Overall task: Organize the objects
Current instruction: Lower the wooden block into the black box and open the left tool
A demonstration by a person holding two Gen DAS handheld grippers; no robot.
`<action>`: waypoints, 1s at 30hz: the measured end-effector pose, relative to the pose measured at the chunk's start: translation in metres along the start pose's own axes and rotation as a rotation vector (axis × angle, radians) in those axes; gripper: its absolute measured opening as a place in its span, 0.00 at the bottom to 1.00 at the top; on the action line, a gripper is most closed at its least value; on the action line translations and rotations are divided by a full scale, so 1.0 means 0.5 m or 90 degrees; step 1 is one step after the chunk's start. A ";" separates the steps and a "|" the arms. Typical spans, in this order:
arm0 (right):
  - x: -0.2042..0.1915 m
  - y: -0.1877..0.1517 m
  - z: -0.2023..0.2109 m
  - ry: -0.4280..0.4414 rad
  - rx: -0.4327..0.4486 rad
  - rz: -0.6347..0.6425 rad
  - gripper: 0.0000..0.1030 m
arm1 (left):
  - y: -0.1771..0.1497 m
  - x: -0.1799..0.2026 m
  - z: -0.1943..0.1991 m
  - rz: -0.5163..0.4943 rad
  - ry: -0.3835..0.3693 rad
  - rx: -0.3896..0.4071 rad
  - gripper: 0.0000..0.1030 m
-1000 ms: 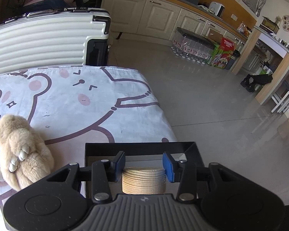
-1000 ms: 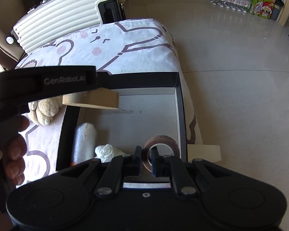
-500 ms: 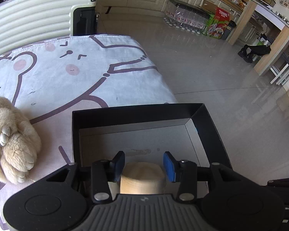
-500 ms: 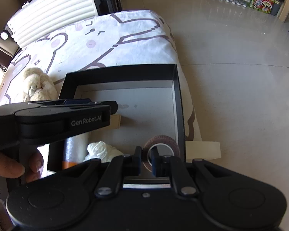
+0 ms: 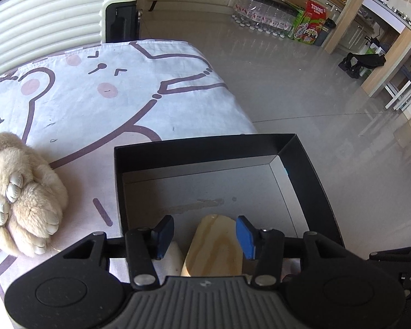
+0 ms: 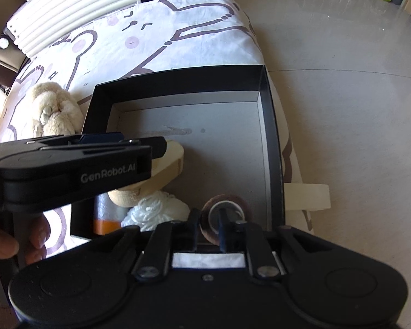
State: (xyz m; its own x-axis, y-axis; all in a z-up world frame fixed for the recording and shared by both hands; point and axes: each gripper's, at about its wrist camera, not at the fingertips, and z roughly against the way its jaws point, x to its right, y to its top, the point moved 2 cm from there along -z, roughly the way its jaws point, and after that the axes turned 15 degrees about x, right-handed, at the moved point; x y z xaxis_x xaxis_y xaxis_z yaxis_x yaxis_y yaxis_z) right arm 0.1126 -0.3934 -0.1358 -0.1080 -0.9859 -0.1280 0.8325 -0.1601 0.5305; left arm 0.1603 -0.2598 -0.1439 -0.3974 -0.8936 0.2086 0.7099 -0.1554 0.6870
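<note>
A black open box (image 5: pixel 301 164) (image 6: pixel 268 126) stands on the cartoon-print sheet. My left gripper (image 5: pixel 204 235) is open over its near part; a pale wooden piece (image 5: pixel 215 246) (image 6: pixel 172 161) lies tilted in the box between the blue pads (image 5: pixel 245 237), touching neither. My right gripper (image 6: pixel 207 226) is shut on a brown tape roll (image 6: pixel 224 205) at the box's near right corner. A white yarn ball (image 6: pixel 156 208) and a white and orange cylinder (image 6: pixel 106 216) lie in the near left part.
A beige plush toy (image 5: pixel 22 200) (image 6: pixel 54 109) lies on the sheet left of the box. A white ribbed suitcase (image 5: pixel 54 19) stands behind the table. A grey tiled floor (image 5: pixel 301 87) drops off to the right, with bottles and cartons by the cabinets.
My left gripper lowered into the box and its jaws widened, letting go of the wooden piece, which now lies tilted on the box contents. My right gripper stayed shut on the tape roll.
</note>
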 end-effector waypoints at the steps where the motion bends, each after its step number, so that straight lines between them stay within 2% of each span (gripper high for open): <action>1: 0.000 0.001 0.001 -0.002 0.002 -0.002 0.23 | 0.000 -0.002 0.002 0.001 0.001 0.001 0.50; 6: 0.001 0.009 0.005 -0.007 0.017 -0.020 0.24 | 0.005 -0.010 0.013 0.003 0.004 0.006 0.50; 9: 0.010 0.019 0.017 0.000 0.044 -0.063 0.24 | 0.008 -0.014 0.023 -0.003 0.008 0.011 0.50; 13: 0.014 0.031 0.022 0.013 0.067 -0.121 0.24 | 0.019 -0.025 0.046 -0.020 0.036 0.036 0.50; 17: 0.002 0.039 0.015 0.031 0.068 -0.151 0.24 | 0.033 -0.044 0.068 -0.003 0.033 0.059 0.52; 21: -0.044 0.041 0.007 0.100 0.022 -0.093 0.24 | 0.046 -0.073 0.087 0.010 0.052 0.084 0.54; 23: -0.079 0.034 0.004 0.103 0.001 -0.030 0.24 | 0.047 -0.091 0.091 0.026 0.060 0.088 0.54; 24: -0.093 0.031 -0.001 0.099 -0.007 -0.005 0.24 | 0.048 -0.099 0.091 0.032 0.065 0.088 0.54; 27: -0.115 0.027 -0.021 0.042 -0.010 0.040 0.24 | 0.046 -0.117 0.090 0.045 0.069 0.083 0.54; 30: -0.099 0.042 -0.017 -0.019 0.036 0.004 0.24 | 0.044 -0.125 0.092 0.039 0.069 0.079 0.54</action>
State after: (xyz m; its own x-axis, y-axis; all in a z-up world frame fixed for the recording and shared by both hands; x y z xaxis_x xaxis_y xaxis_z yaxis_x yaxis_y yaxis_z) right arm 0.1399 -0.3473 -0.1255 -0.1193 -0.9878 -0.1003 0.8010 -0.1555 0.5781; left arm 0.1740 -0.1881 -0.1101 -0.2857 -0.9412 0.1805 0.6503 -0.0520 0.7579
